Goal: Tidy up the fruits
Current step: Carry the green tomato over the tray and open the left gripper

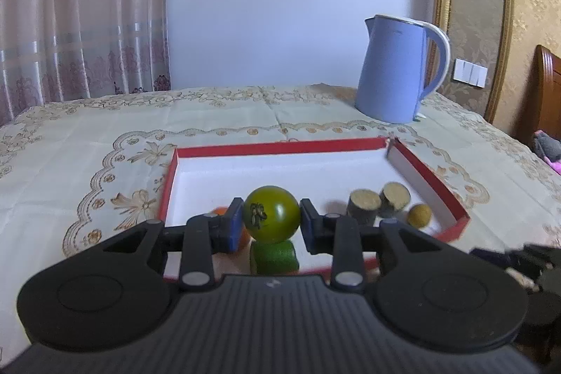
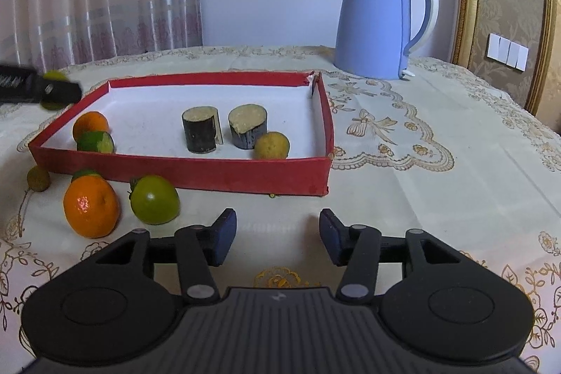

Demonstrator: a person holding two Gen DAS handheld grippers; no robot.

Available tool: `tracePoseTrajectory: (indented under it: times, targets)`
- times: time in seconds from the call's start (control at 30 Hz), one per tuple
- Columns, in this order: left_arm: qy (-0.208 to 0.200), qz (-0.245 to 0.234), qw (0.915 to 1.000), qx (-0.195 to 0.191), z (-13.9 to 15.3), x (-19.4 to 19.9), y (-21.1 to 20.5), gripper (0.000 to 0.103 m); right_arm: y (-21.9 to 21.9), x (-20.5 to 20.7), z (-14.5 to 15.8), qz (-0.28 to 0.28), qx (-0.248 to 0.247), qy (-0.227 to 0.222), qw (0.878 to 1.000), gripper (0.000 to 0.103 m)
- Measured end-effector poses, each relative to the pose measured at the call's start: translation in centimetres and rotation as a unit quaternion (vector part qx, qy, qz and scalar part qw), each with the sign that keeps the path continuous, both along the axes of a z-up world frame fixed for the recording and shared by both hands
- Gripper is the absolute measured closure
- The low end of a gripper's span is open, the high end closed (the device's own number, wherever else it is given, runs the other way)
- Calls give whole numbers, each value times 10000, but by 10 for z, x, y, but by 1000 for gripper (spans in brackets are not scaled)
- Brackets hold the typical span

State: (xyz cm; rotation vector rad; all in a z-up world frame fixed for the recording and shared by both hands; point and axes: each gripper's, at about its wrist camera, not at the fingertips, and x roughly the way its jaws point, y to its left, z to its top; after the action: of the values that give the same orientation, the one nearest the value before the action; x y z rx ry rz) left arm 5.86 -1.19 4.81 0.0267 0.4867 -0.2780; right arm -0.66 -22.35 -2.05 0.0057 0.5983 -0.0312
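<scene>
We hold a green tomato (image 1: 272,213) in the left gripper (image 1: 272,222), pads pressed on both its sides, above the near edge of the red tray (image 1: 434,179). To finish this step well, we should carry it clear of the near wall, lower it onto bare white floor near the tray's left corner, beside the orange (image 2: 90,125) and the cut green fruit (image 2: 96,141), and release only once it rests, since a round fruit will likely roll.

The right gripper (image 2: 277,235) is empty, its jaws apart over the tablecloth (image 2: 420,198) in front of the tray.

Only the right wrist view shows what remains outside the tray's near left corner: a large orange (image 2: 91,206), a second green tomato (image 2: 154,198) and a small brownish fruit (image 2: 38,178). The left wrist view alone shows the grip on the held tomato.
</scene>
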Motion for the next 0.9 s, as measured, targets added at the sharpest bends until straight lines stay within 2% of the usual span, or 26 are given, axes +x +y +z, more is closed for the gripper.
tracePoseTrajectory:
  times: [0.3,0.43,0.9]
  targets:
    - [135,160,9995,244,-8,41,-21,73,-1,1,-1,-4,10,43,10000,51]
    - [314,268,9988,253,-14,57,-26,73,-1,2,-1,-4,19,49,10000,51]
    - [576,410,9949,720,-36,87,-46,72,-2,3,-1,-7,52,56,10000,51]
